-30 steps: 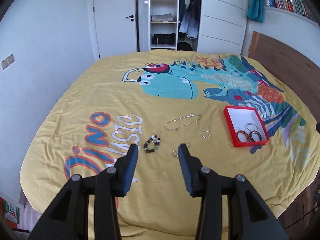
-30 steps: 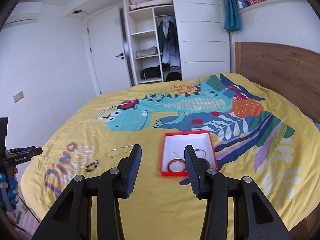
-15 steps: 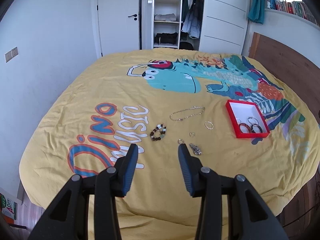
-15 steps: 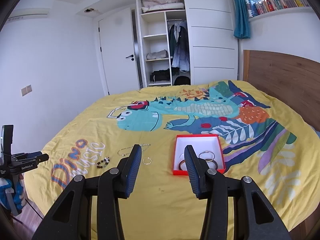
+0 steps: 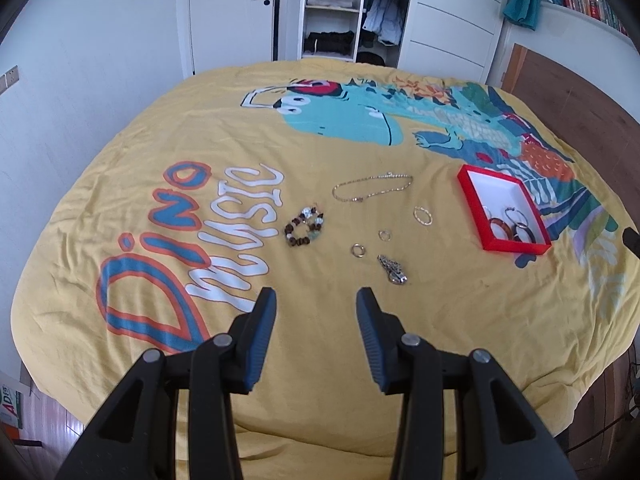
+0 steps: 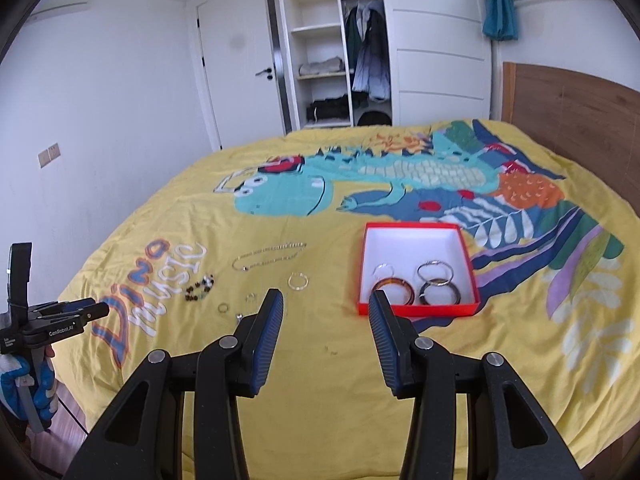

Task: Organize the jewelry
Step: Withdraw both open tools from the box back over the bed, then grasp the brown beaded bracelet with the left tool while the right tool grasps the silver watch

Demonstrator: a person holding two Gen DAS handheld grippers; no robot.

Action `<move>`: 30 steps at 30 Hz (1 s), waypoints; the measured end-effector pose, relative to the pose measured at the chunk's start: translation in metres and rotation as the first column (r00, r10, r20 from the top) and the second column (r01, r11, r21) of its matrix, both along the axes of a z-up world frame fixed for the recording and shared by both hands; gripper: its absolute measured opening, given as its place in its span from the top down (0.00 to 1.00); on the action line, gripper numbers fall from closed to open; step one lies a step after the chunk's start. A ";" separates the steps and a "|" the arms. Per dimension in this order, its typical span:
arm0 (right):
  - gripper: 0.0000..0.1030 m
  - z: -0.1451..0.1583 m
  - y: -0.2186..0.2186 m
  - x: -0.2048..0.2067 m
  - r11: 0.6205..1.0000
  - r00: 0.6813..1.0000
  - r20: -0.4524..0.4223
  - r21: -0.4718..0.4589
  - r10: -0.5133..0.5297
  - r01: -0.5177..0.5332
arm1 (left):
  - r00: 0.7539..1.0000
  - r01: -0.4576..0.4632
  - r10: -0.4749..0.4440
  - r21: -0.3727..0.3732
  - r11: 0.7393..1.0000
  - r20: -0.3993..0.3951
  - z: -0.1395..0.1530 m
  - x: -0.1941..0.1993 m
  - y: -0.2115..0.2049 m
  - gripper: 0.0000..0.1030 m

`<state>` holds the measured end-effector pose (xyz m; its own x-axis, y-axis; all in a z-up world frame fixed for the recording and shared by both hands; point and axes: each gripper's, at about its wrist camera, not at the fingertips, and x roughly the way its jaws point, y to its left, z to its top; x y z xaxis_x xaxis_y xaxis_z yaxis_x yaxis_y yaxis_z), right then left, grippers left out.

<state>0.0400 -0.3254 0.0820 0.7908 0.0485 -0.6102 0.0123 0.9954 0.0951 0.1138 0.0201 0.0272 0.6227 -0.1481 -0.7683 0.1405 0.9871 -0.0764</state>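
Observation:
A red box [image 5: 470,184] with a white inside lies on the yellow bedspread and holds several bangles [image 5: 504,228]; it also shows in the right wrist view [image 6: 416,312]. Left of it lie a gold chain [image 5: 372,188], a beaded bracelet [image 5: 305,226], a gold bangle [image 5: 423,215], two small rings [image 5: 357,250] and a silver brooch [image 5: 393,274]. My left gripper [image 5: 316,300] is open and empty, above the near bed edge, short of the jewelry. My right gripper [image 6: 324,304] is open and empty, in front of the box.
The bedspread [image 5: 200,140] has a dinosaur print. A wooden headboard [image 6: 572,108] is on the right. A white wall, a door [image 6: 236,64] and an open wardrobe [image 6: 328,52] stand beyond the bed. The left gripper body [image 6: 44,324] shows at left.
Both grippers have drawn back and risen from the bed, so more of the bedspread and the jewelry shows. Nothing was picked up.

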 end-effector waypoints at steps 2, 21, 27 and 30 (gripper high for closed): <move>0.57 -0.008 0.001 0.007 1.000 1.000 -0.017 0.002 0.008 -0.008 | 1.000 0.001 -0.001 0.001 1.000 -0.013 -0.008 0.006 -0.001 0.61; 0.57 -0.097 0.036 0.087 0.991 0.974 -0.189 0.063 0.124 -0.114 | 0.989 -0.037 0.033 -0.024 0.999 -0.147 -0.082 0.068 0.012 0.61; 0.57 -0.117 0.046 0.104 0.986 0.962 -0.222 0.084 0.156 -0.141 | 0.985 -0.047 0.040 -0.038 0.998 -0.171 -0.096 0.085 0.018 0.61; 0.57 -0.126 0.054 0.112 0.983 0.955 -0.240 0.092 0.177 -0.159 | 0.983 -0.050 0.040 -0.050 0.998 -0.179 -0.102 0.094 0.021 0.61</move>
<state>0.1516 -0.2712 -0.0438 0.5933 0.2180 -0.7749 -0.1228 0.9759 0.1806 0.2082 0.0410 -0.0747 0.4839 -0.1675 -0.8590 0.0755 0.9859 -0.1497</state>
